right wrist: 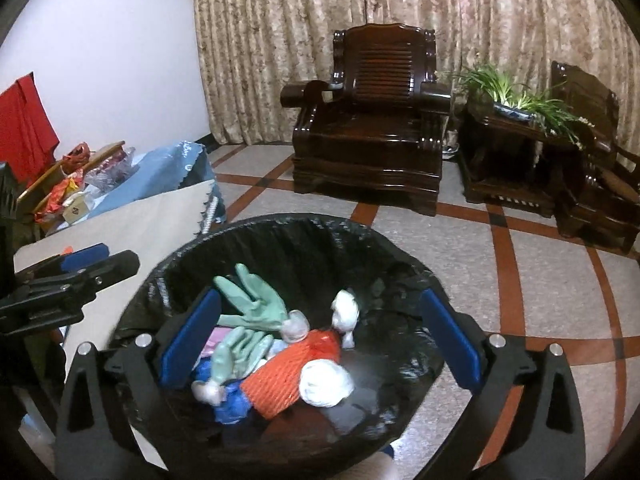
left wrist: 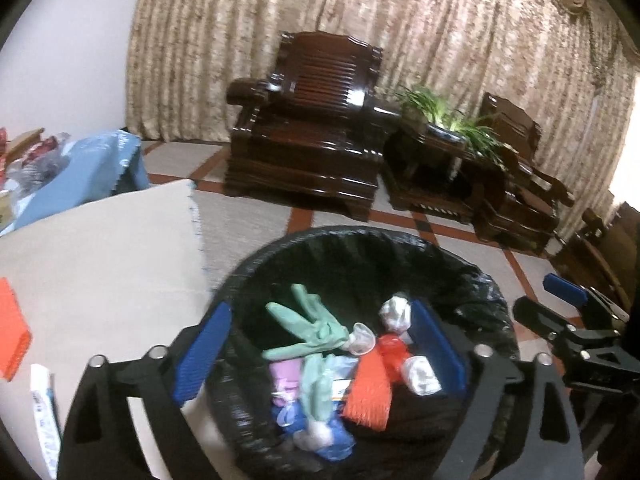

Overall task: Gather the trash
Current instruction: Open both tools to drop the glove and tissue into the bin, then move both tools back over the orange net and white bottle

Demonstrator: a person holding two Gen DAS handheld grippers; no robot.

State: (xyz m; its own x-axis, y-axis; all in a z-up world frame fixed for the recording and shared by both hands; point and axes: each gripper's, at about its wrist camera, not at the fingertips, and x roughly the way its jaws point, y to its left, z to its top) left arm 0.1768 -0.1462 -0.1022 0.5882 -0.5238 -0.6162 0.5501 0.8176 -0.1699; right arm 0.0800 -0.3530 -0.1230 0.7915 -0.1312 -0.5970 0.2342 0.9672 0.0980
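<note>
A bin with a black liner (left wrist: 360, 240) stands beside the table and holds green gloves (left wrist: 308, 328), an orange mesh piece (left wrist: 370, 392), crumpled white paper (left wrist: 396, 312), a clear cup and blue and pink scraps. My left gripper (left wrist: 320, 352) hangs open over the bin with nothing pressed between its blue pads (left wrist: 204, 356). My right gripper (right wrist: 320, 342) is also open above the bin (right wrist: 300, 228), over the orange mesh (right wrist: 288, 376) and a white paper ball (right wrist: 326, 384). An orange object (left wrist: 12, 328) and a white packet (left wrist: 42, 408) lie on the beige-covered table (left wrist: 100, 260).
A dark wooden armchair (right wrist: 372, 148) and a side table with a green plant (right wrist: 516, 100) stand by the curtain. A blue cloth with cluttered bags (right wrist: 132, 176) lies behind the table. Tiled floor (right wrist: 540, 280) stretches to the right of the bin.
</note>
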